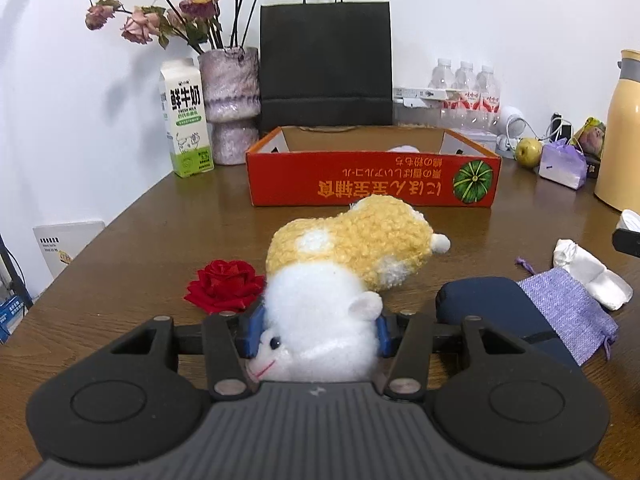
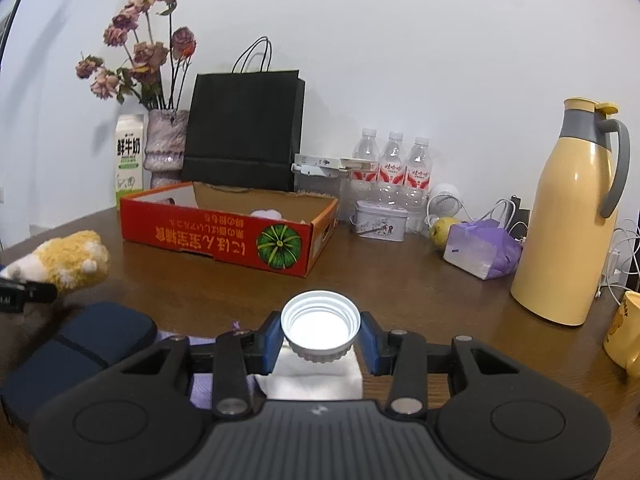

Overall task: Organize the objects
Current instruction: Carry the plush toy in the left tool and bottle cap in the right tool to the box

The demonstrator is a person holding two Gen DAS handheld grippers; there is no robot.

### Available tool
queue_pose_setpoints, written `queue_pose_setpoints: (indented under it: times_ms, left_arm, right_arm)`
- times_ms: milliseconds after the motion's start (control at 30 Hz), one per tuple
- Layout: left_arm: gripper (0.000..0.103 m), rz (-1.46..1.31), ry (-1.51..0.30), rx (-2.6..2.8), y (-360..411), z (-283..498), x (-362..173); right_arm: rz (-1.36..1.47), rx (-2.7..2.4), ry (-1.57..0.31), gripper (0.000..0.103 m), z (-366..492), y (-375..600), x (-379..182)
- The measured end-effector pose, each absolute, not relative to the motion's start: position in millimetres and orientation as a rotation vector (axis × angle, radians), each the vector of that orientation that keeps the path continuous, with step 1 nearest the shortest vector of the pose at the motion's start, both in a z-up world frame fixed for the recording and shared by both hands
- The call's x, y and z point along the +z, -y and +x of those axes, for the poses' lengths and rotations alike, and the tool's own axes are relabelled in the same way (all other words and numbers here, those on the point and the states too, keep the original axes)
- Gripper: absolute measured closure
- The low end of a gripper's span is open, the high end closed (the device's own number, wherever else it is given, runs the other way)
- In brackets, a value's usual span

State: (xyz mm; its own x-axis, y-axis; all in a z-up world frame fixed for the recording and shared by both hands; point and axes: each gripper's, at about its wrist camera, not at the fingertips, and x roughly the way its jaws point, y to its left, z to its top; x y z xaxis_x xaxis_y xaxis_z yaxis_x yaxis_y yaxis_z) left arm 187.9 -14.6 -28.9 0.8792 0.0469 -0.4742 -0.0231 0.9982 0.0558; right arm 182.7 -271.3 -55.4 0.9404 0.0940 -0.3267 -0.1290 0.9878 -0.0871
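My left gripper (image 1: 318, 334) is shut on a yellow and white plush toy (image 1: 348, 248), its blue pads squeezing the toy's white head low over the brown table (image 1: 160, 232). The same plush toy (image 2: 68, 258) shows at the left edge of the right wrist view. My right gripper (image 2: 320, 340) is shut on a white bottle cap (image 2: 320, 326), held open side up above a white cloth (image 2: 316, 376). An open red cardboard box (image 1: 372, 174) lies behind the toy; in the right wrist view the red box (image 2: 224, 232) holds something pale purple.
A red fabric rose (image 1: 224, 286) lies left of the toy. A dark blue case (image 1: 492, 300), a lilac pouch (image 1: 568, 308) and white socks (image 1: 592, 276) lie to the right. At the back stand a milk carton (image 1: 186, 120), vase (image 1: 232, 104), black bag (image 1: 326, 68), bottles (image 2: 394, 164) and yellow jug (image 2: 572, 216).
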Motion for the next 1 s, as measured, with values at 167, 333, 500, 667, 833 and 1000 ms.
queue_pose_setpoints:
  times_ms: [167, 333, 500, 667, 833, 1000]
  left_arm:
    - [0.052, 0.048, -0.464, 0.048, 16.9, 181.9, -25.5]
    - [0.052, 0.029, -0.432, 0.067, 14.9, 177.6, -20.0]
    - [0.052, 0.022, -0.417, 0.071, 14.3, 177.0, -13.4]
    - [0.052, 0.002, -0.402, 0.067, 12.0, 181.2, -1.0]
    - [0.052, -0.009, -0.379, 0.073, 12.5, 188.9, 12.1]
    - [0.052, -0.016, -0.37, 0.08, 14.6, 200.3, 23.6]
  right_arm:
    - [-0.117, 0.137, -0.299, 0.064, 181.8, 256.2, -54.2]
    - [-0.121, 0.168, -0.29, 0.064, 182.1, 240.4, -52.0]
    - [-0.118, 0.189, -0.279, 0.064, 182.2, 229.2, -45.1]
    - [-0.116, 0.198, -0.262, 0.064, 187.7, 221.3, -35.3]
    - [-0.109, 0.212, -0.238, 0.064, 199.7, 211.6, -22.2]
    - [-0.099, 0.226, -0.213, 0.064, 213.4, 200.4, -9.2]
